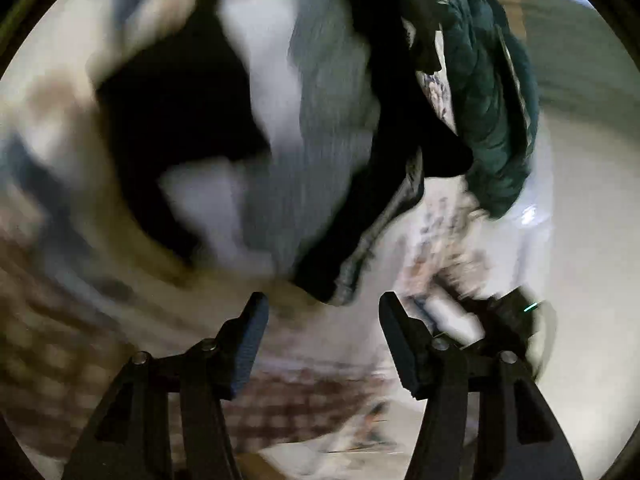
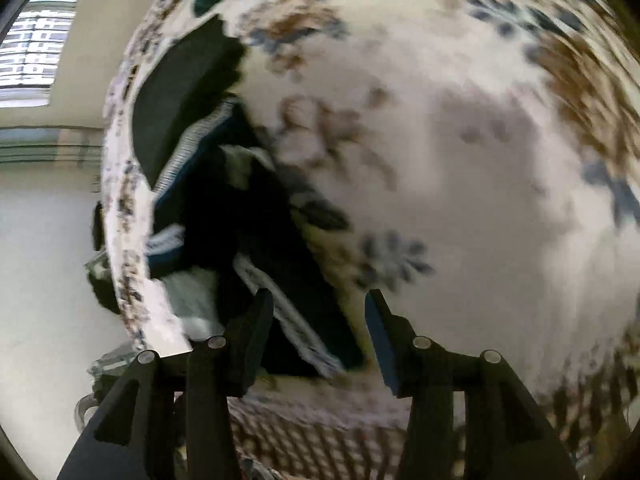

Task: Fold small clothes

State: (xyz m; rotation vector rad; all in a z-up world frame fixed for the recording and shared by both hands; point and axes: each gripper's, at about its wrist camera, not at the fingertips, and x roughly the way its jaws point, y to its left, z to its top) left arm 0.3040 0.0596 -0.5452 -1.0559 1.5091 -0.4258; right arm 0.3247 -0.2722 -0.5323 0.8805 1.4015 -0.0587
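Observation:
Both views are smeared by motion. In the left wrist view my left gripper is open with nothing between its fingers, just below the corner of a dark garment with a grey ribbed hem. Behind it lie a grey garment, a black piece and a dark green knit. In the right wrist view my right gripper is open over the floral cloth, beside a dark garment with striped ribbed trim; no pad presses on anything.
The clothes lie in a pile on a surface covered by the floral cloth, whose edge drops to a pale floor. A brown checked border runs along the near side. A window shows at upper left.

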